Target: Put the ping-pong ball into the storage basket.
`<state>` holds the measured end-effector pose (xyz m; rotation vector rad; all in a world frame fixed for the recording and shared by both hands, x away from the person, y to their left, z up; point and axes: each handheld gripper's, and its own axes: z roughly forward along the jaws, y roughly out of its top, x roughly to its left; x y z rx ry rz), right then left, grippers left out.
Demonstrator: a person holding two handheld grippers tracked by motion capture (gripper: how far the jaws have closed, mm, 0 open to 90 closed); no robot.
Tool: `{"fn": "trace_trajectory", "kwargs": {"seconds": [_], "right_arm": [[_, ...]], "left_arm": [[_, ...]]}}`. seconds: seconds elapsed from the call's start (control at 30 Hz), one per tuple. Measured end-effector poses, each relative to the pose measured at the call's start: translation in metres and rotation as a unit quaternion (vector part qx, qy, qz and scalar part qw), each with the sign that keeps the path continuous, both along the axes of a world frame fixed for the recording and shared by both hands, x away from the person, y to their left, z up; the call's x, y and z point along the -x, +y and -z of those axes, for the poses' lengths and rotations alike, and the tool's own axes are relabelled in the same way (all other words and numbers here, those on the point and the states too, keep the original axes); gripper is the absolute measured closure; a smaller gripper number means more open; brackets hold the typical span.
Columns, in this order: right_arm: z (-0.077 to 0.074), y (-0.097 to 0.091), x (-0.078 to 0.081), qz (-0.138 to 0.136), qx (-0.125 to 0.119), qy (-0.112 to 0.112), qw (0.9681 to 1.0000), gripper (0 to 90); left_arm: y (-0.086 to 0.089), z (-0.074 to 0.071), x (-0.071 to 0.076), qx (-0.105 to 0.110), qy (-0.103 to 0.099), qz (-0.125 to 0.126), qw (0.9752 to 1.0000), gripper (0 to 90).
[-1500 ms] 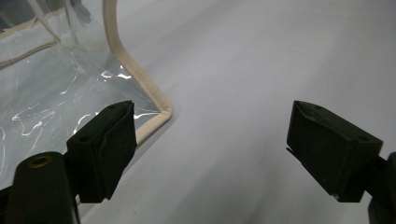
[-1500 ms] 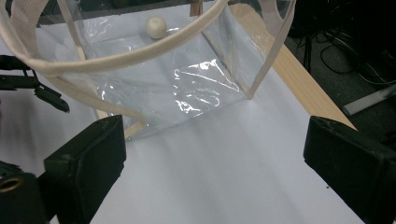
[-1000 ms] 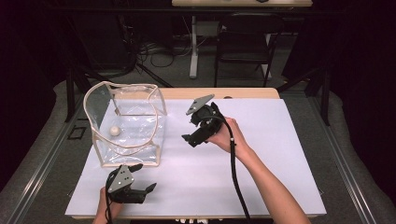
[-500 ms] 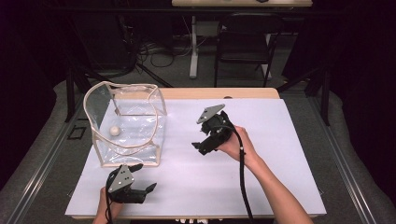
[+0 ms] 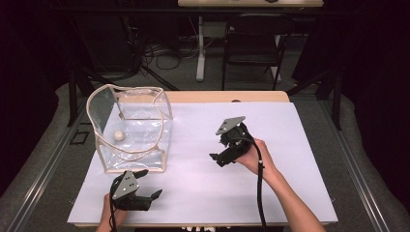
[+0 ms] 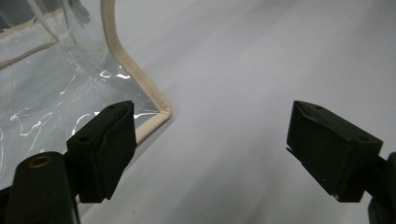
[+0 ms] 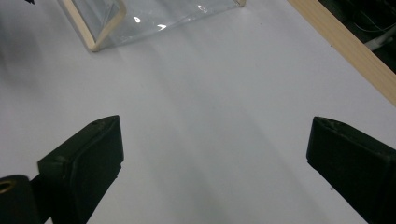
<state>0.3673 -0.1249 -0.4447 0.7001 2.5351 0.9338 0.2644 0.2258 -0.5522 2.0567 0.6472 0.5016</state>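
The clear plastic bag [image 5: 133,130], trimmed in beige piping, is standing open-mouthed at the left-hand back part of the white-covered bench [image 5: 290,193], with a small white ball [image 5: 118,135] lying inside it near its left wall; the left claw [image 5: 150,197] is sitting low at the near edge, just in front of the bag's near right corner, its jaws spread wide and holding nothing; in the left gripper view that corner of the piping [image 6: 161,109] is lying just ahead and to the left of the gap between the jaws, close by the left-hand jaw but apart from it; the right claw [image 5: 220,157] is hanging over the bare middle of the bench, well off to the bag's right, and its jaws are likewise gaping and empty, with the bag's edge [image 7: 100,37] showing far up at the top of the right gripper view; so the bag is lying forward and slightly left of the left claw, and leftward across open bench from the right one; to my eye the left hand is plainly the nearer, and any grab at the bag's rim or corner looks likeliest to fall to it, while the ball is sitting deeper in, behind the clear wall.
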Motion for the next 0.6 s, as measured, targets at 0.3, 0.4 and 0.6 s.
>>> {"fn": "trace_trajectory", "kwargs": {"seconds": [0.3,0.4,0.6], "right_arm": [[0.011,-0.013,0.005,0.010,0.001,0.007,0.9999,3.6],[0.015,-0.017,0.008,0.013,0.002,0.009,0.9999,3.6],[0.023,-0.026,0.013,0.020,0.003,0.015,0.9997,3.5]], "left_arm": [[0.000,0.000,0.000,0.000,0.000,0.000,1.0000,16.3],[0.000,0.000,0.000,0.000,0.000,0.000,1.0000,16.3],[0.000,0.000,0.000,-0.001,0.000,0.000,1.0000,16.3]]}}
